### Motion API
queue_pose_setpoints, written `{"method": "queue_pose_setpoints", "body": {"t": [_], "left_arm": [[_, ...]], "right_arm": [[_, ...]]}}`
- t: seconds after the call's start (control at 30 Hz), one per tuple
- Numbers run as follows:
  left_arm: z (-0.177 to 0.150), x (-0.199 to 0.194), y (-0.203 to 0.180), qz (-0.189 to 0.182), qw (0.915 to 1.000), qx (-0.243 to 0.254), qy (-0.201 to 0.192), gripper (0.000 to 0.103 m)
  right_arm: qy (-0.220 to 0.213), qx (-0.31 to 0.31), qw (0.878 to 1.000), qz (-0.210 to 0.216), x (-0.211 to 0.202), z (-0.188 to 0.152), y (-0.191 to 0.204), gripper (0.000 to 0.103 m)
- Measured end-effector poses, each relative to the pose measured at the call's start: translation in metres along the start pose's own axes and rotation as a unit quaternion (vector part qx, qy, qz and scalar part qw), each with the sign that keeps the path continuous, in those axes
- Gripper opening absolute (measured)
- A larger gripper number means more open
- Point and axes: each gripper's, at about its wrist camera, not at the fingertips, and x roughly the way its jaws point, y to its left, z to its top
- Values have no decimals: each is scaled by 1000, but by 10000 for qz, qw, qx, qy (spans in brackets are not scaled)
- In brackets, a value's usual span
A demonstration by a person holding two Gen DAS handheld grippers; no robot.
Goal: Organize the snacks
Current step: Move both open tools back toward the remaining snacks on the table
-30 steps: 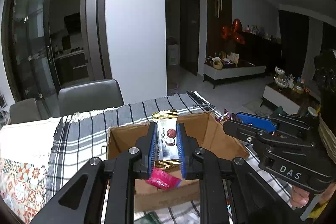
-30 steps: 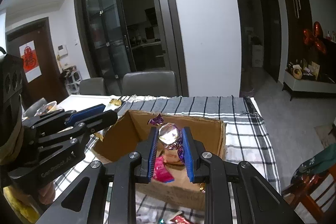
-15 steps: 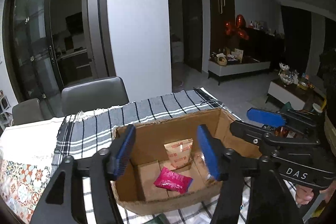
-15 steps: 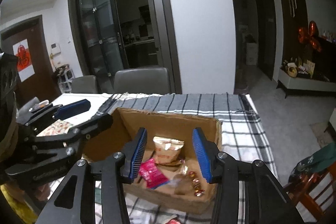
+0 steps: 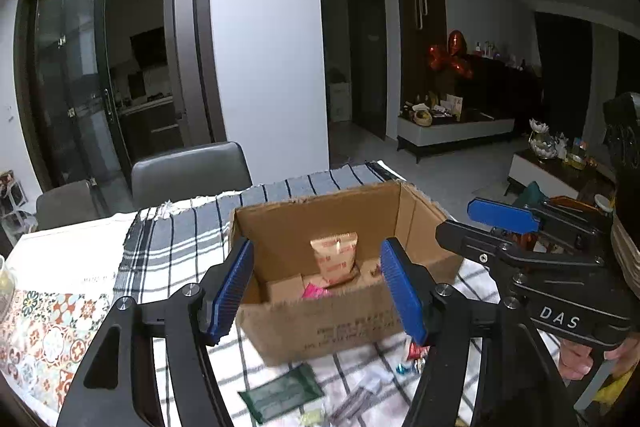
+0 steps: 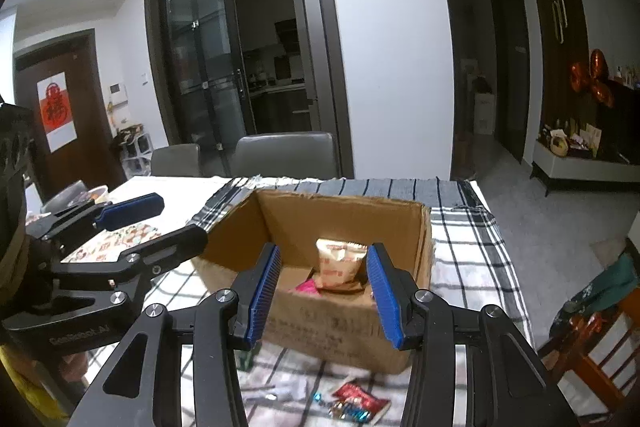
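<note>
An open cardboard box [image 5: 332, 327] [image 6: 344, 331] stands on the checked tablecloth. Inside it leans a tan snack packet [image 5: 335, 259] [image 6: 340, 265] with a pink packet [image 5: 314, 291] [image 6: 306, 285] at its foot. My left gripper [image 5: 320, 287] is open and empty, just in front of and above the box's near wall. My right gripper [image 6: 322, 295] is open and empty over the same near wall. Loose snacks lie in front of the box: a dark green packet [image 5: 280, 395], a red packet [image 6: 362, 403] and small wrapped candies [image 5: 410, 365].
The right gripper's body [image 5: 552, 267] sits at the right of the left wrist view; the left gripper's body [image 6: 80, 267] at the left of the right wrist view. Grey chairs [image 5: 192, 175] stand behind the table. A patterned cloth [image 5: 44, 331] covers the table's left part.
Both grippers opened and dropped their snacks into the box: the left a white and gold bar, the right a clear wrapped candy. Both then pulled back towards the box's near wall.
</note>
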Motion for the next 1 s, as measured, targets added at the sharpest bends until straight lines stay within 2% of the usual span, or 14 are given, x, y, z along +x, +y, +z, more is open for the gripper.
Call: {"method": "queue_pose_setpoints", "body": {"t": [0.4,0.73,0.87,1.0], "left_arm": [[-60,-36,-13,27,9996,44,291,65],[-111,-66,-27,25,9982,12,592,65],[-130,-82,-35,180,9981,19,592,65],[-148,-88,-40,171,9973,43,712,65]], "right_arm": [[132,107,9998,-114,-40,-48,13,46],[170,-149,9994,-256,-74,-86,31,46],[279,-219,9991,-249,-84,-102,36,46],[405,-235,9984,-319,-89,-119,36,46]]}}
